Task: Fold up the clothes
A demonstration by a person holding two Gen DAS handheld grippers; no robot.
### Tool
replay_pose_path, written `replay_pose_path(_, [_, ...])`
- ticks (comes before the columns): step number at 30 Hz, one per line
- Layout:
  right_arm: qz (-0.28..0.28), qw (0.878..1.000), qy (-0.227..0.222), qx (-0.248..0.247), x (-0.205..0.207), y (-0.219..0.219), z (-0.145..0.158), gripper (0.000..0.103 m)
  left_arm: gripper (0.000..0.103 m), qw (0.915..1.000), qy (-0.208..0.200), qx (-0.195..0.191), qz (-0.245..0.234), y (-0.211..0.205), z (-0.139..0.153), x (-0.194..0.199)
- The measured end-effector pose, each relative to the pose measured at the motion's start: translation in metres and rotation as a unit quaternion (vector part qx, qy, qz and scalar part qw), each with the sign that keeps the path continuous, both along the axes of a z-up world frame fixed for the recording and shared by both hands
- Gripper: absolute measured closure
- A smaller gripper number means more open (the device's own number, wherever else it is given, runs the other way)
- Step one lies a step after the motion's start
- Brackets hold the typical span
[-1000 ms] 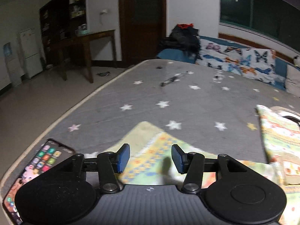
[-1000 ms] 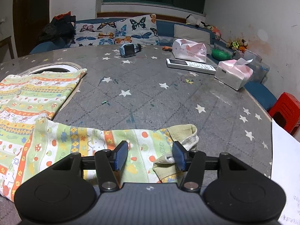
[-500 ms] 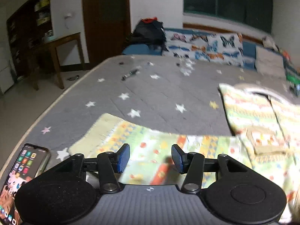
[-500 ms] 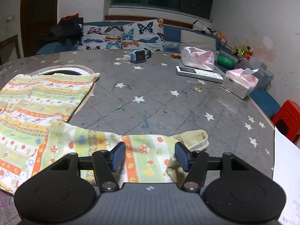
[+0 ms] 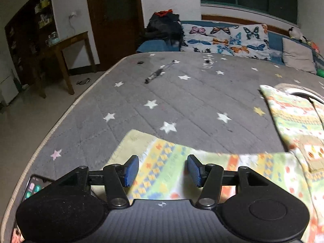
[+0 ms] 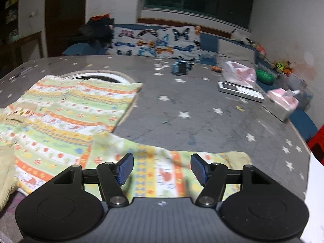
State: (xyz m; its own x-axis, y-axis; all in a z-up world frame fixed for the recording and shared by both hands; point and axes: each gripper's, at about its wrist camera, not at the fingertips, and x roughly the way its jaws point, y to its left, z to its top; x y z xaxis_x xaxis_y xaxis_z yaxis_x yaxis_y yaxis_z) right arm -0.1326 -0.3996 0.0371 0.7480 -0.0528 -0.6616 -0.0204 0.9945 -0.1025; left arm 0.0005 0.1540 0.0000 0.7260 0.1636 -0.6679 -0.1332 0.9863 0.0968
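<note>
Left tongs [image 5: 163, 171]: you are holding them released, blue pads apart, nothing between them; they are hanging over the left sleeve.
Right tongs [image 6: 162, 169]: you are holding these released too, pads wide apart and gripping nothing, over the right sleeve.
Shirt [image 6: 66, 111]: it is lying flat on the worktop, striped in green, yellow and orange with small prints, its body spreading between your two tongs.
Left sleeve [image 5: 162, 166]: it is stretching out sideways across the grey cloth, its plain pale cuff [image 5: 131, 141] lying at the far left end.
Right sleeve [image 6: 162, 170]: it is stretching out to the right, ending in a pale ribbed cuff [image 6: 237, 158] just past the right pad; the view here is blurring slightly.
Worktop [image 5: 182, 93]: it is wearing a grey quilted cover with stars.
Phone [image 5: 30, 188]: it is lying screen up at the near left edge, just beside the left tongs' housing.
Pen [image 5: 159, 71]: it is lying well apart, on the far left part.
Tissue box [image 6: 281, 103]: it is sitting near the right edge, pink tissue sticking up.
Remote [image 6: 241, 89]: it is lying just behind the tissue box, beside a pink bag [image 6: 239, 74].
Watch [image 6: 181, 67]: it is sitting on the far side, near the butterfly pillows [image 6: 158, 42].
</note>
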Motion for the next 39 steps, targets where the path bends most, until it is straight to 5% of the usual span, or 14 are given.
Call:
replay_pose_path(10, [-0.034,0.998,0.027,0.035,0.003,-0.016,-0.020,0.034,0.046,0.9985,-0.008,0.053,0.000,0.004,-0.004,0.025])
replay_pose_path(27, [-0.046,0.998,0.025,0.029,0.000,-0.019,-0.018,0.027,0.047,0.9986,-0.002,0.050,0.018,-0.001,0.003,0.035])
replay_pose_path(33, [-0.047,0.998,0.015,0.035,-0.009,-0.020,-0.014,0.027,0.042,0.9980,-0.016,-0.019,-0.058,-0.039,0.029,-0.001])
replay_pose_path(39, [-0.072,0.996,0.010,0.047,-0.020,-0.031,-0.018,0.028,0.032,0.9855,-0.030,-0.057,-0.157,-0.099,0.041,-0.040])
